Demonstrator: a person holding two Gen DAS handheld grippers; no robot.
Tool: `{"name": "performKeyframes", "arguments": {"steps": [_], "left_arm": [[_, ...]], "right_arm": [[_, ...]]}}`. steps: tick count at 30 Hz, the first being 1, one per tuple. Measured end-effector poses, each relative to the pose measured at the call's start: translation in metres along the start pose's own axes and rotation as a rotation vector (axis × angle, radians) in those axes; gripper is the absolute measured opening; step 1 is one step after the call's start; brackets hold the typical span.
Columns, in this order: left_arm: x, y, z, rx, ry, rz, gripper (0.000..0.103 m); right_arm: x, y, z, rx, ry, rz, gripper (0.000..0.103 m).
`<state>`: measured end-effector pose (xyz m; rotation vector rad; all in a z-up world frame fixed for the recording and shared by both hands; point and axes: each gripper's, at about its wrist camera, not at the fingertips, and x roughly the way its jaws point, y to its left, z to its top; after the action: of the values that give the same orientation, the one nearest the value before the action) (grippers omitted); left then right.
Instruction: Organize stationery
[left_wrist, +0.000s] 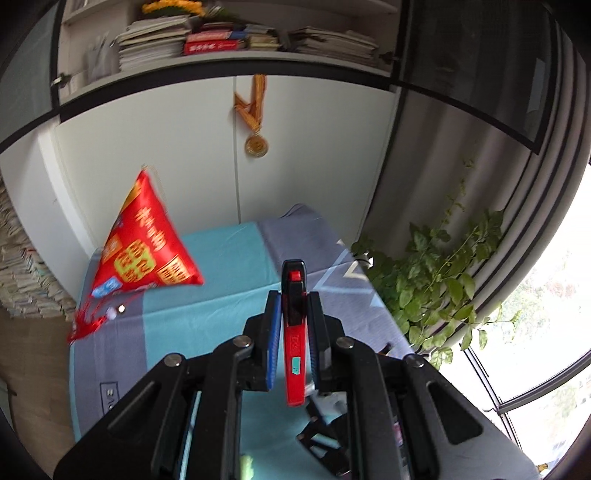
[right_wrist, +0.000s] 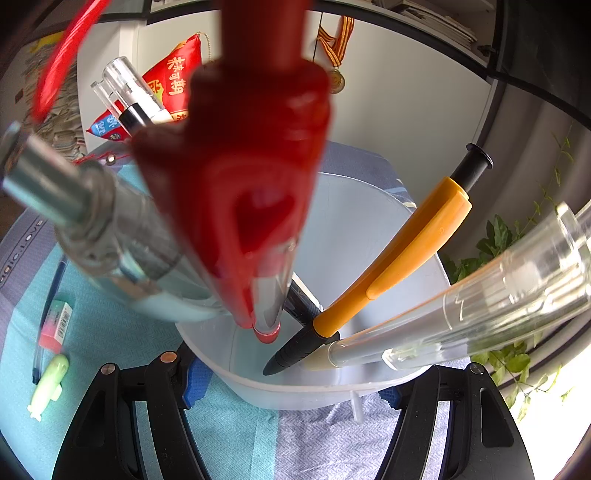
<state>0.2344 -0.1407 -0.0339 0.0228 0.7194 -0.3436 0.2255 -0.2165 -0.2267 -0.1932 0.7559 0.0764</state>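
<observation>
One red cutter (left_wrist: 294, 325) with a black slider sits upright, clamped in your left gripper (left_wrist: 293, 295) above the cloth (left_wrist: 221, 258). Your right gripper (right_wrist: 291, 391) hugs the clear cup (right_wrist: 332, 387), which holds an orange pen (right_wrist: 399, 258), clear pens and a red-capped pen (right_wrist: 255, 184).

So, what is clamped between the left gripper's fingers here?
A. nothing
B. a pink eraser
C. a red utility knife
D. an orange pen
C: in the left wrist view the left gripper pinches a red utility knife upright between its blue pads.
</observation>
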Motion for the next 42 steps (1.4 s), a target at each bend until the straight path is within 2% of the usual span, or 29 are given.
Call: {"name": "performKeyframes", "arguments": {"steps": [4, 9, 18, 22, 27, 31, 37, 42], "left_arm": [[0.011, -0.021, 0.008, 0.039, -0.016, 0.000, 0.012], [0.029, -0.038, 0.008, 0.061, 0.004, -0.013, 0.012], [0.046, -0.048, -0.010, 0.103, 0.081, -0.020, 0.011], [0.040, -0.048, -0.014, 0.120, 0.070, -0.019, 0.011], [0.034, -0.034, -0.011, 0.101, 0.062, -0.009, 0.011], [0.031, -0.015, -0.013, 0.076, 0.058, 0.028, 0.011], [0.041, 0.014, -0.027, 0.020, 0.114, 0.049, 0.011], [0.052, 0.033, -0.039, -0.014, 0.159, 0.065, 0.011]], "right_arm": [[0.000, -0.001, 0.000, 0.001, 0.000, 0.001, 0.071], [0.002, -0.003, -0.002, 0.002, 0.000, 0.002, 0.071], [0.002, -0.005, -0.001, 0.003, 0.000, 0.004, 0.071], [0.001, -0.005, 0.000, 0.003, 0.000, 0.004, 0.071], [0.000, -0.005, -0.001, 0.002, 0.000, 0.002, 0.071], [0.000, -0.005, -0.001, 0.001, 0.000, 0.002, 0.071], [-0.002, 0.001, -0.001, -0.014, -0.006, -0.015, 0.071], [-0.008, -0.004, -0.005, -0.028, -0.020, -0.067, 0.070]]}}
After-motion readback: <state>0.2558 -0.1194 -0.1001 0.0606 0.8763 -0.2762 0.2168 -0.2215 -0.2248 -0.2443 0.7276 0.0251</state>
